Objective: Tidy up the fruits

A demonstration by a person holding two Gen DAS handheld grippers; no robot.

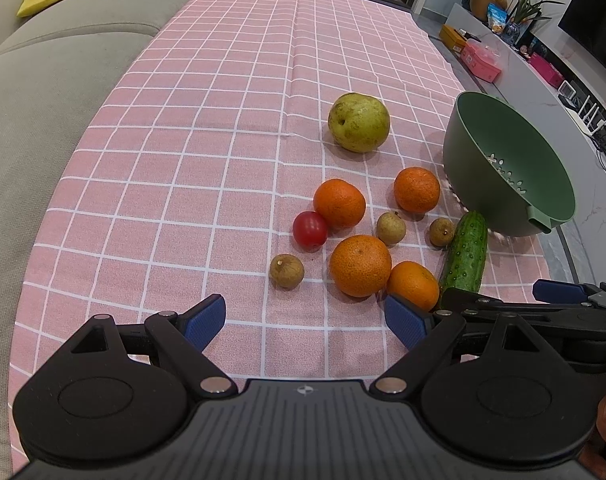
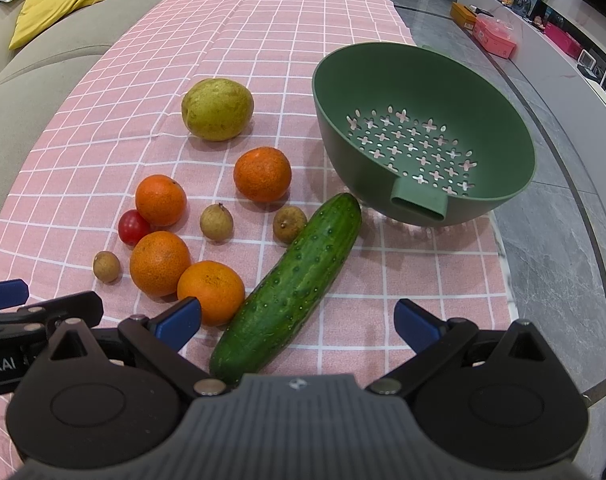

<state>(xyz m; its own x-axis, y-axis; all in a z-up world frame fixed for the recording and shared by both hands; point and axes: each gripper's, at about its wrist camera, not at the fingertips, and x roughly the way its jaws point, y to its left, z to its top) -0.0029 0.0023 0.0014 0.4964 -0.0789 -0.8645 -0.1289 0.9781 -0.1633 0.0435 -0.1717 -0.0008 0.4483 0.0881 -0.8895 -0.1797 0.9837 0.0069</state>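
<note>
Several oranges (image 2: 262,174) (image 1: 339,203), a green pear (image 2: 217,109) (image 1: 359,122), a red tomato (image 2: 132,227) (image 1: 309,229), three small brown longans (image 2: 216,222) (image 1: 286,271) and a cucumber (image 2: 291,284) (image 1: 465,254) lie on the pink checked tablecloth (image 1: 223,160). A green colander bowl (image 2: 423,136) (image 1: 507,164), with nothing in it, stands to their right. My left gripper (image 1: 305,320) is open and empty, just short of the nearest oranges. My right gripper (image 2: 297,322) is open, its fingers either side of the cucumber's near end.
A grey sofa (image 1: 43,120) with a yellow cushion (image 2: 63,0) runs along the table's left side. The table's right edge drops to a grey marble floor (image 2: 563,240). A low shelf with boxes (image 2: 495,36) and plants stands at the far right.
</note>
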